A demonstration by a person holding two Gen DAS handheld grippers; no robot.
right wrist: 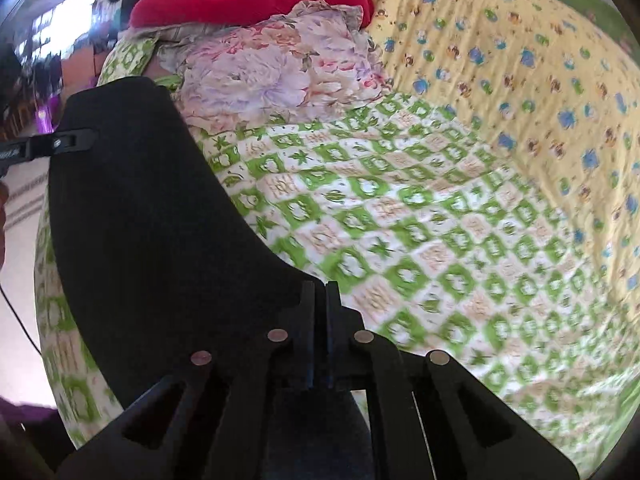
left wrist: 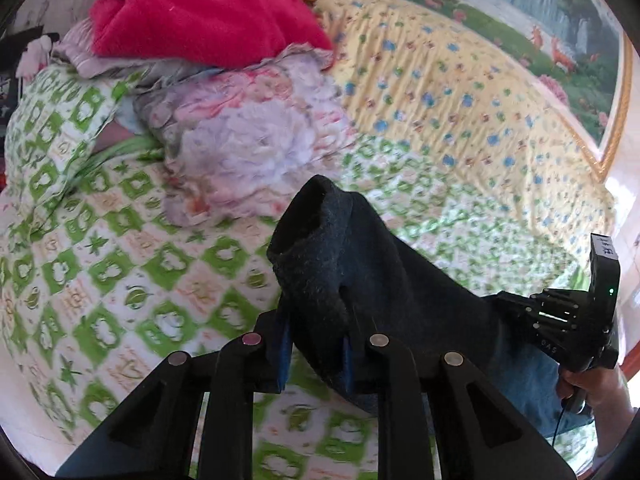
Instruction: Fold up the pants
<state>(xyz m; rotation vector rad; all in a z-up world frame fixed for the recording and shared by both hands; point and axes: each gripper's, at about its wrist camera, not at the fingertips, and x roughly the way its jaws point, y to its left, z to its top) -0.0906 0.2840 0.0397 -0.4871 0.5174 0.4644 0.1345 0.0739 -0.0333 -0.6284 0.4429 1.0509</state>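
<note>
The dark navy pants point(left wrist: 340, 264) are held up above the bed between my two grippers. My left gripper point(left wrist: 316, 344) is shut on a bunched edge of the pants, which rises in a hump past the fingers and stretches right toward my right gripper point(left wrist: 560, 316). In the right wrist view my right gripper point(right wrist: 320, 292) is shut on the pants point(right wrist: 152, 216), which spread as a broad dark sheet to the left. My left gripper point(right wrist: 52, 146) grips their far left edge.
The bed has a green-and-white checked sheet point(left wrist: 120, 264) and a yellow patterned quilt point(left wrist: 460, 92) at the back right. A floral pillow point(left wrist: 248, 140) with a red blanket point(left wrist: 200, 12) on top lies at the back left. A landscape picture point(left wrist: 540, 20) hangs behind.
</note>
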